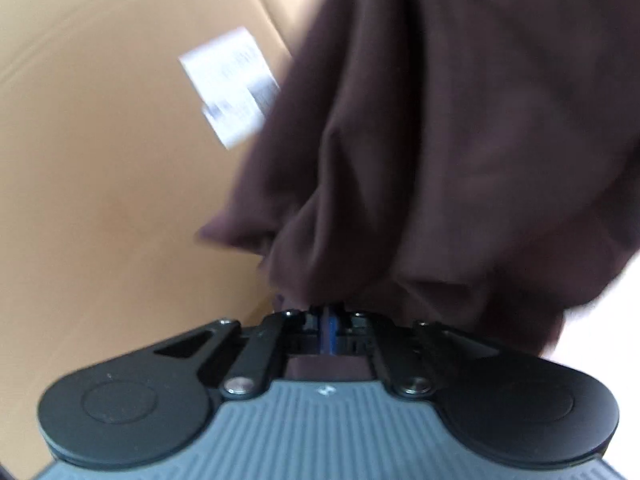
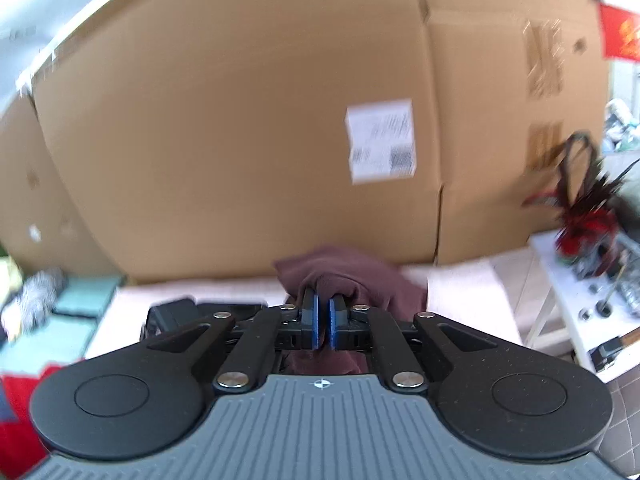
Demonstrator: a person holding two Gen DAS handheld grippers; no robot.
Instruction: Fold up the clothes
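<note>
A dark maroon garment fills the upper right of the left wrist view and hangs in loose folds down to my left gripper. Its blue pads are pressed together, with cloth bunched over the tips, so it is shut on the garment. In the right wrist view, a bunched corner of the same maroon garment wraps around the tips of my right gripper. Those blue pads stand almost together, pinching the cloth. More maroon cloth shows under the right gripper's body. Both views are blurred.
A big cardboard box with a white label stands close behind a pale pink surface. A white side table with a red feathery thing is at the right. A black object lies left of the gripper.
</note>
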